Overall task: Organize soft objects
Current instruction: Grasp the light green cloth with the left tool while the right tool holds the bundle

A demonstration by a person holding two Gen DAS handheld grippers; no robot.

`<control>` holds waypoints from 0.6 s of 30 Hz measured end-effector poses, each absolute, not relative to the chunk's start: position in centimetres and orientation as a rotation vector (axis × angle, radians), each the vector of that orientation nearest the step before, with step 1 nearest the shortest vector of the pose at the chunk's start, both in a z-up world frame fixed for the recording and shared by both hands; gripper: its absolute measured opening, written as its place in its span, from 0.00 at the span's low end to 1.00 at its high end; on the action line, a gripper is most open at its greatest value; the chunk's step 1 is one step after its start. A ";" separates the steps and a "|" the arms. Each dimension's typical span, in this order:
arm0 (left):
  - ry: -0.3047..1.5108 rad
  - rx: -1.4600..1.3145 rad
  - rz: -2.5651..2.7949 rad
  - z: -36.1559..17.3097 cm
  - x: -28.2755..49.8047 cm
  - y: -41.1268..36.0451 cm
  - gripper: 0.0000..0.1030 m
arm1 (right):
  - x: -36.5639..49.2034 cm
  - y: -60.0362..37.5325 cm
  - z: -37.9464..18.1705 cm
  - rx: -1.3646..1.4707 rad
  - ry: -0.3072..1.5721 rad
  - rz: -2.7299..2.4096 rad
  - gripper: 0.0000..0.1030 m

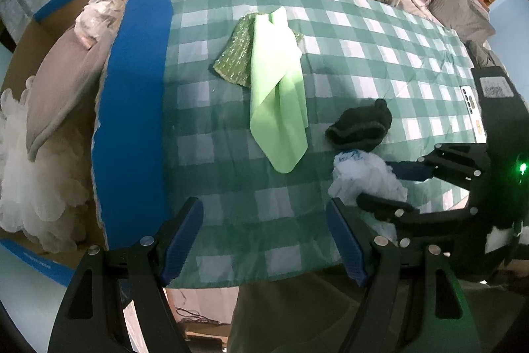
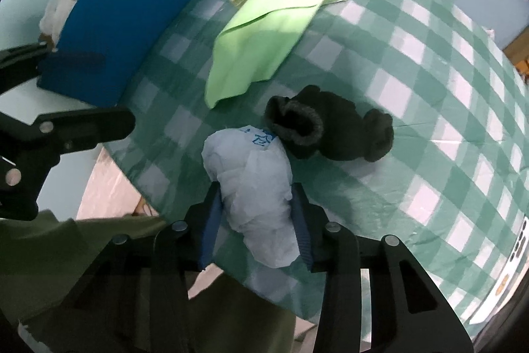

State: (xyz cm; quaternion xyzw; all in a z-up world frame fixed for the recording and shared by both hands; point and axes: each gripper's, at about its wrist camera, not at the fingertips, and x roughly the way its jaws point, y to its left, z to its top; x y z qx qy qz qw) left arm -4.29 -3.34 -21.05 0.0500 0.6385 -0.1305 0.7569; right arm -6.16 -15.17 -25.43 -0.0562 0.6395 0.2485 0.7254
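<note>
The right gripper (image 2: 256,220) sits at the bottom centre of its own view, its blue pads closed in against the two sides of a crumpled white bundle (image 2: 251,191) with blue print at its far end. No earlier look is on hand, so only the squeeze itself can be told. The bundle's long axis runs from the gripper up and slightly left across the frame, its printed end touching a dark knitted hat (image 2: 327,129). The hat lies crosswise, its rolled opening toward the bundle and its bobble pointing right.

The left gripper (image 1: 264,240), low in its own view, stands wide apart over bare checked cloth (image 1: 380,55) with nothing between its pads. The table's near edge runs just beneath both grippers.

Further up, a pale green cloth (image 1: 277,95) stretches lengthwise away from the viewer, its narrow tip nearest, overlapping a sparkly green piece (image 1: 233,55) on its left. Open checked cloth lies to the right of these and between them and the blue box (image 1: 132,108), whose wall rises along the left edge of the table. Inside the box, at the left of the frame, rest a grey cushion (image 1: 62,81) and white fluffy stuff (image 1: 29,174).
</note>
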 end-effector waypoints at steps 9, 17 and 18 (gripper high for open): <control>1.398 0.122 -0.287 -21.7 -2.3 -4.7 0.76 | -4.4 -18.5 -25.2 -0.057 1.388 0.444 0.38; 1.398 0.119 -0.271 -22.5 0.4 -5.9 0.83 | -2.1 -21.5 -25.0 0.007 1.369 0.374 0.38; 1.394 0.119 -0.268 -22.6 0.8 -6.0 0.83 | -1.9 -21.8 -24.9 0.013 1.366 0.369 0.38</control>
